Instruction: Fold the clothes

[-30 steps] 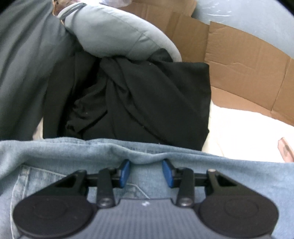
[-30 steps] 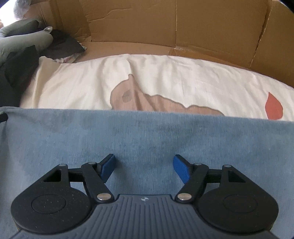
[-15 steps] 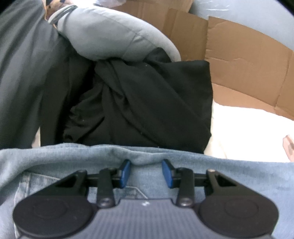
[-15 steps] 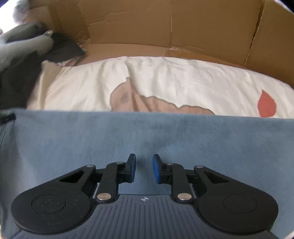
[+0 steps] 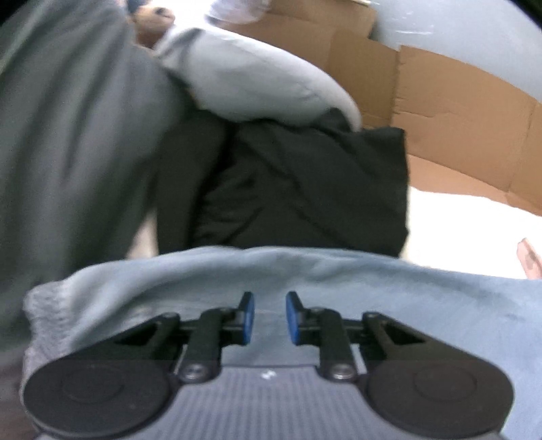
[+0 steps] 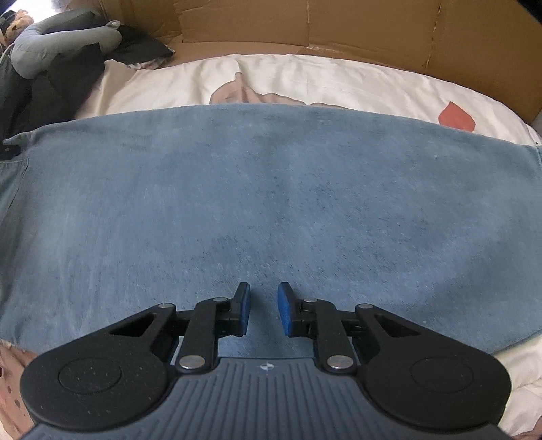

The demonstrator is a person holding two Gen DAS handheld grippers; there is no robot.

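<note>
Lying across cream bedsheet, blue denim garment was landmark, flat and spread, likely laid out for folding. Cardboard sheet stood beyond denim, behind bed. Pile of black and grey clothes sat past denim's left end, probably awaiting turn. Right gripper hovered over denim's near edge, jaws narrow, opening slightly, only flat cloth below gap. Left gripper was at denim's bunched left edge, jaws narrow and closing; whether fabric was pinched, cannot tell.
</note>
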